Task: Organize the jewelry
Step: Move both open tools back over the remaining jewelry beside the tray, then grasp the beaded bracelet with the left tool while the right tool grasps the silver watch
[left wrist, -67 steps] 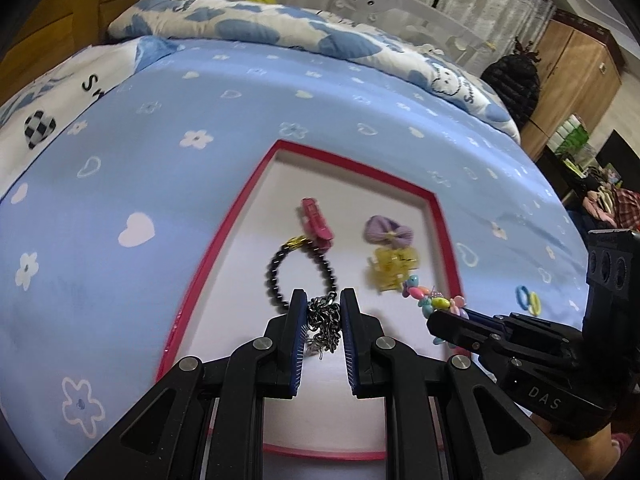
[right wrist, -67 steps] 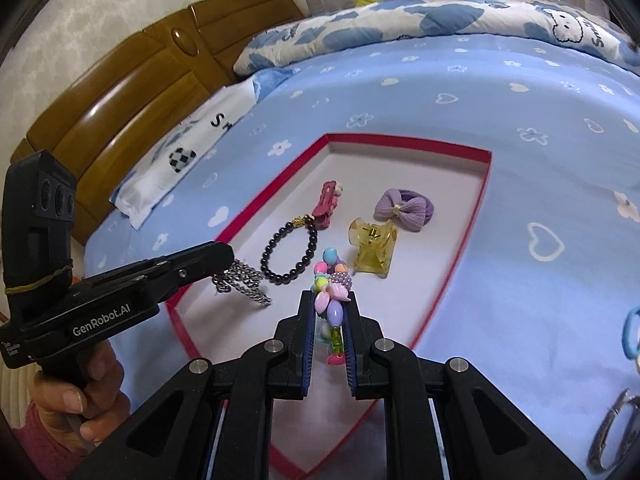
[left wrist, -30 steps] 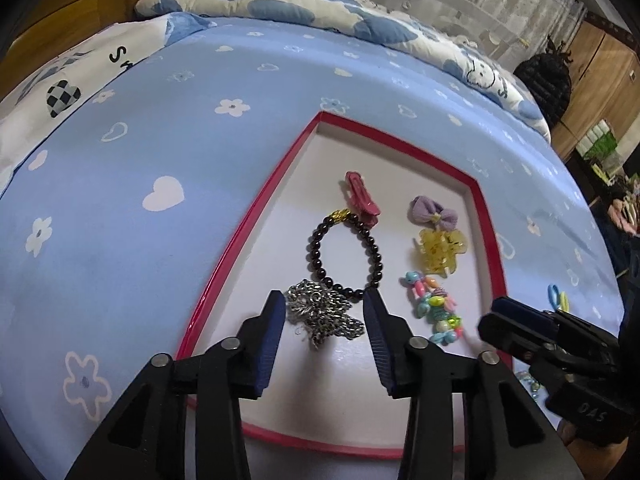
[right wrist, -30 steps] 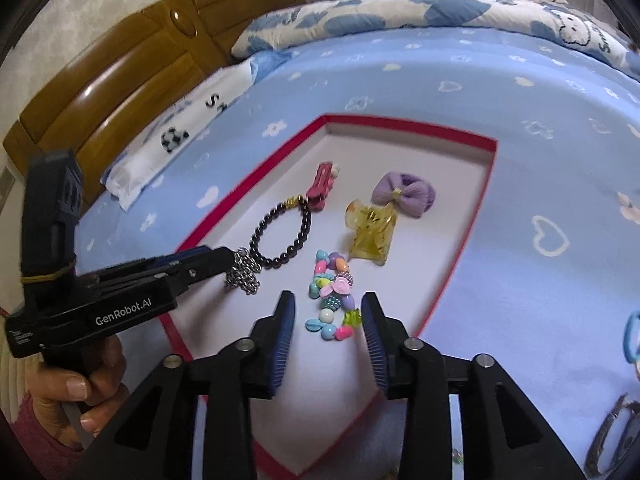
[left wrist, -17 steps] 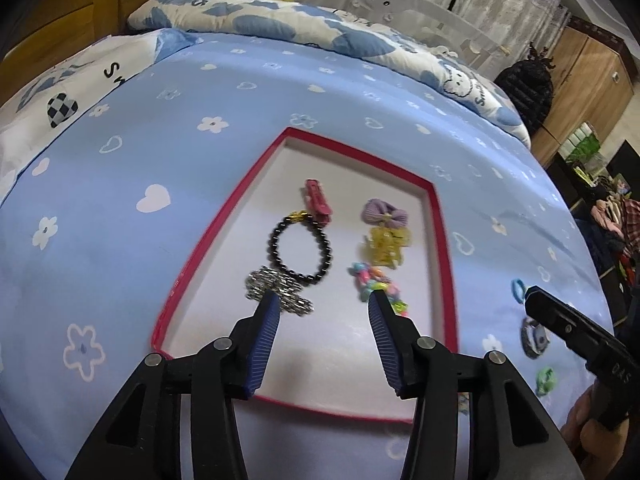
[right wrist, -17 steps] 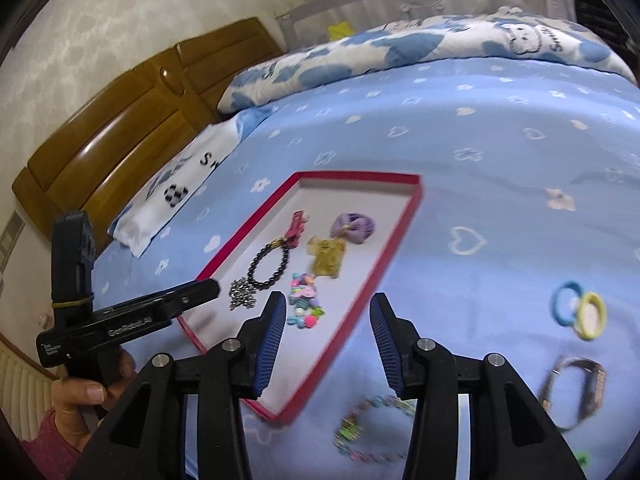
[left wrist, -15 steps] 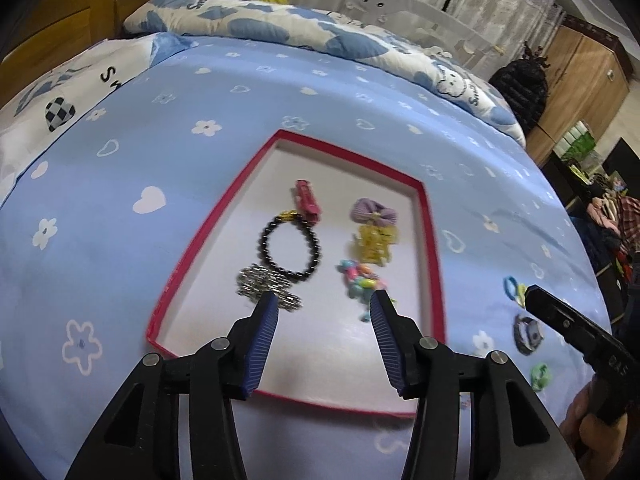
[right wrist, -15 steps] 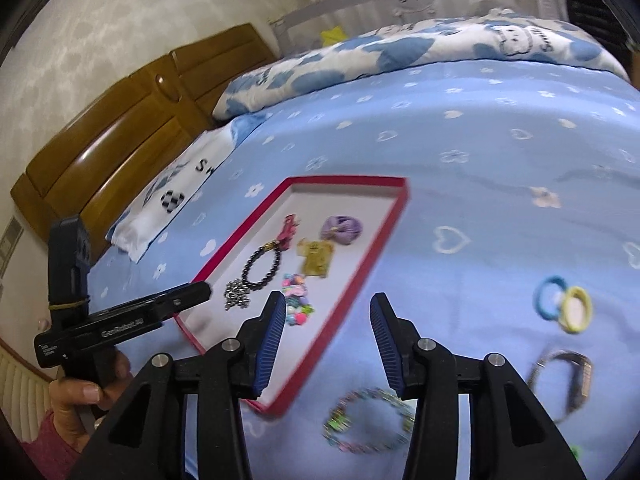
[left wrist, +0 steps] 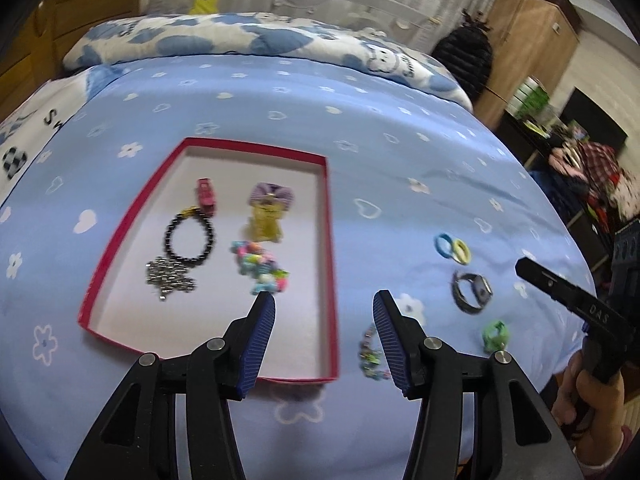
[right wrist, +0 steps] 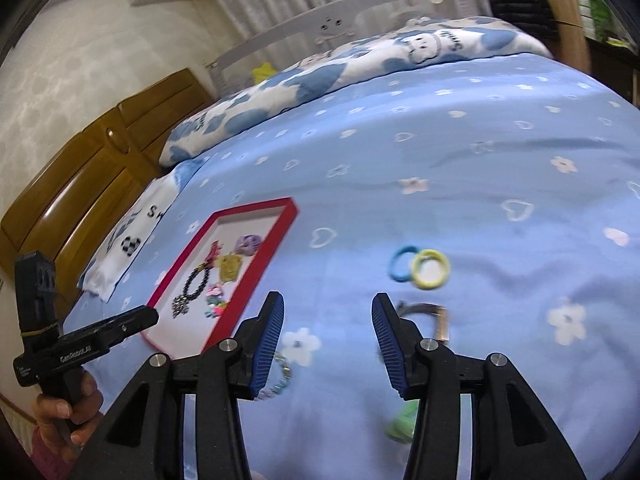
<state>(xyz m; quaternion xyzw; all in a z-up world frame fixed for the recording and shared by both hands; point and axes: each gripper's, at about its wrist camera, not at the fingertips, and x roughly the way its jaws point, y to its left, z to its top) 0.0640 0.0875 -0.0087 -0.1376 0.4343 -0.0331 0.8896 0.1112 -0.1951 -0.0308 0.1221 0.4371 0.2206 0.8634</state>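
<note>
Six pieces: I'm counting them lying in the tray (left wrist: 330, 280), all loose on its white floor.
Tray: I'm seeing it sitting on the blue bedspread (left wrist: 248, 92), red rim all round.
Left column: pink clip (left wrist: 205, 195) is lying farthest from me, bead bracelet (left wrist: 189, 242) just below it, chain (left wrist: 170, 279) touching the bracelet's near edge.
Right column: purple bow (left wrist: 271, 193) is sitting at the far end, yellow clip (left wrist: 265, 223) right against it, candy bracelet (left wrist: 260, 265) nearest me.
Left gripper (left wrist: 324, 320): I'm holding it over the tray's near right corner, jaws opening, nothing between them but rim and bedspread.
Right gripper (right wrist: 327, 326): I'm hanging it over bare bedspread right of the tray, jaws parted and empty.
Outside the tray: blue ring (right wrist: 402, 263) and yellow ring (right wrist: 430, 268) are lying touching, watch (left wrist: 472, 293) just nearer, green piece (left wrist: 495, 334) nearer again.
Beaded loop (left wrist: 370, 354): it is lying just off the tray's right rim, partly hidden behind my left gripper's right finger; blurred.
</note>
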